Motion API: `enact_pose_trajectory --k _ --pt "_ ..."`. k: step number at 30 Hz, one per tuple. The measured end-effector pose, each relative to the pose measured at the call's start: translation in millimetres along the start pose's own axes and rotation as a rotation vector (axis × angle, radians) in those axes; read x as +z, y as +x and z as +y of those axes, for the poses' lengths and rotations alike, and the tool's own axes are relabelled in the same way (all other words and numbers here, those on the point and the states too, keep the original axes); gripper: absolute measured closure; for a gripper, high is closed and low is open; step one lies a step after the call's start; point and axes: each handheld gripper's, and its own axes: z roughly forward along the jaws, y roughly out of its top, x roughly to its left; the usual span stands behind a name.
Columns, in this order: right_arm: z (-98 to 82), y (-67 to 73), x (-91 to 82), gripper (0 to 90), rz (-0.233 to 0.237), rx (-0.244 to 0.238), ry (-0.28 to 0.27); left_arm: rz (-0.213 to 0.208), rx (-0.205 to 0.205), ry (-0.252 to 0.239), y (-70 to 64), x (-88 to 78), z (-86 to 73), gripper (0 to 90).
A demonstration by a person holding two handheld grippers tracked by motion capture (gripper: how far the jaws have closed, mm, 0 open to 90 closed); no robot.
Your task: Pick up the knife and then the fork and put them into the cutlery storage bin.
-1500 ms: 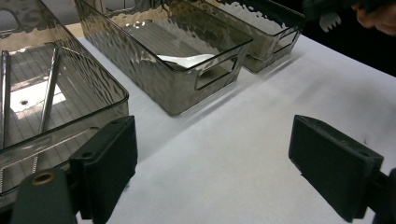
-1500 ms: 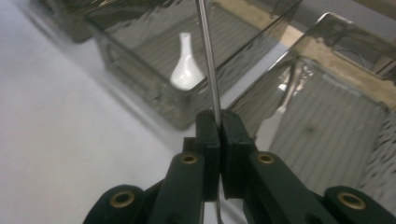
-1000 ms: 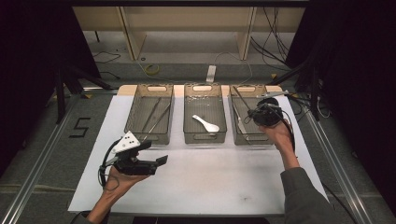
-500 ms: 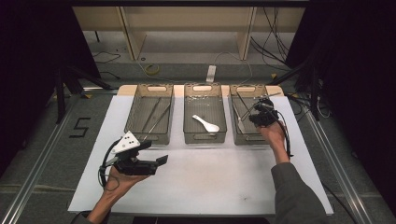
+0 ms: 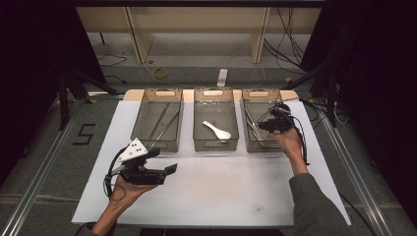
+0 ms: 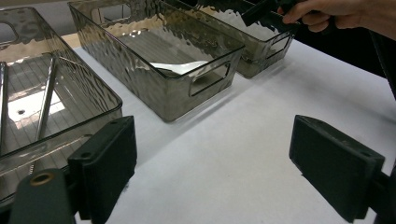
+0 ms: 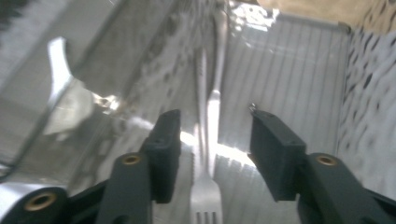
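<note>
A white sheet [image 5: 211,187] is covering the table, and three smoky clear bins are sitting in a row across its far half. The right bin [image 5: 265,142], at about two o'clock from the sheet's middle in the high view, is taking in the right gripper [image 5: 268,125], which the person's right hand [image 5: 290,142] is tipping down into it from the six o'clock side. In the right gripper view its jaws have just been opening and are standing about halfway apart, holding nothing. A metal fork [image 7: 208,177] is lying flat on the bin's ribbed floor directly between and below them, tines at six o'clock, handle running toward twelve, neither pad touching it. The middle bin [image 5: 215,142] is holding a white spoon [image 5: 217,130]. The left bin [image 5: 157,142] is holding long thin metal utensils [image 5: 164,123]. At about eight o'clock on the sheet the left gripper [image 5: 169,169] is resting in the left hand [image 5: 128,187], jaws spread wide and empty over bare white sheet.
</note>
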Motion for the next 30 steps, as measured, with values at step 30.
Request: enact_pose_trajectory --k 30 --pt "-108.1 68.7 -97.6 27.6 0.399 -0.097 -0.365 -0.046 -0.04 -0.012 -1.2 0.0 -1.8 14.6"
